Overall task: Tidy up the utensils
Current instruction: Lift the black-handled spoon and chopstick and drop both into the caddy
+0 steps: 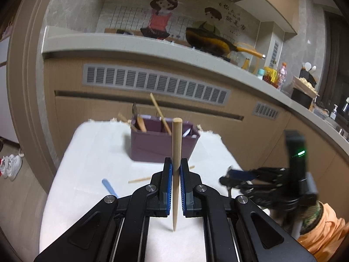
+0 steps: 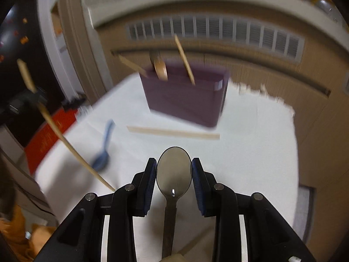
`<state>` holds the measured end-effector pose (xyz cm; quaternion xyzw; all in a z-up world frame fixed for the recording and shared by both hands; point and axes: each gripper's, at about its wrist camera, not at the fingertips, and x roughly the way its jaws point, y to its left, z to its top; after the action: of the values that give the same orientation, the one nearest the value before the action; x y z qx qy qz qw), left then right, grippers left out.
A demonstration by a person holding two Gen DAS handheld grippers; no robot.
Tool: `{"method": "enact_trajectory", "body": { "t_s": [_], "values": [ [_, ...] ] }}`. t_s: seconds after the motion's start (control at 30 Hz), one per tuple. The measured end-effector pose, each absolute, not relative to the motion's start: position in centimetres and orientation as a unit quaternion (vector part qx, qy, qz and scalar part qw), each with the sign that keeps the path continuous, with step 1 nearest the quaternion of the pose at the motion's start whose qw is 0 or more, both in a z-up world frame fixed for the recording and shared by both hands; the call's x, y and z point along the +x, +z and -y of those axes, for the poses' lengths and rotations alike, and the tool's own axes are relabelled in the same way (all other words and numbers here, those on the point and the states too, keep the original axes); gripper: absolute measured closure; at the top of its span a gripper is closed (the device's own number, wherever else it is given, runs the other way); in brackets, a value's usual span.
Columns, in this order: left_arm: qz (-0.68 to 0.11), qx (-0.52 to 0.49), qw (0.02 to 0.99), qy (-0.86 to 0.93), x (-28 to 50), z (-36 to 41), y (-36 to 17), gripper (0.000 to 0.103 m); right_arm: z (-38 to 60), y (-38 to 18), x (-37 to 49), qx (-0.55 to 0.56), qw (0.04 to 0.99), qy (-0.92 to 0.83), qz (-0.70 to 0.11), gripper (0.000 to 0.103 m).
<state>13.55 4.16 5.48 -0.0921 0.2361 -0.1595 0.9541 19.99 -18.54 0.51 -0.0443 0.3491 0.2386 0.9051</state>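
Note:
My left gripper is shut on a wooden chopstick, which it holds upright with the thick end up. My right gripper is shut on the bowl of a metal spoon, handle pointing back toward the camera. Behind both stands a purple utensil holder with chopsticks and a wooden spoon in it. A loose chopstick lies on the white cloth in front of the holder. To its left lies a blue plastic spoon. In the left wrist view the right gripper hovers at the right.
The white-covered table ends just behind the holder, in front of wooden cabinets with vent grilles. A counter above carries a pan and bottles. White shoes lie on the floor at left. An orange sleeve shows at right.

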Motion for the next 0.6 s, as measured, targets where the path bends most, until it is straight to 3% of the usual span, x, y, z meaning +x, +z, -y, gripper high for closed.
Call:
{"method": "enact_trajectory", "body": {
  "t_s": [0.3, 0.43, 0.6],
  "values": [
    [-0.088, -0.041, 0.985, -0.144, 17.1, -2.9, 18.7, 0.096, 17.7, 18.8, 21.9, -0.063, 0.969, 0.206, -0.124, 0.073],
    [-0.048, -0.048, 0.987, -0.143, 21.3, -2.8, 21.6, 0.096, 17.1, 21.4, 24.9, -0.055, 0.977, 0.187, -0.087, 0.073],
    [-0.044, -0.037, 0.990, -0.132, 27.1, -2.2, 21.0, 0.096, 16.3, 19.5, 29.8, -0.059, 0.979, 0.173, -0.088, 0.072]
  ]
}}
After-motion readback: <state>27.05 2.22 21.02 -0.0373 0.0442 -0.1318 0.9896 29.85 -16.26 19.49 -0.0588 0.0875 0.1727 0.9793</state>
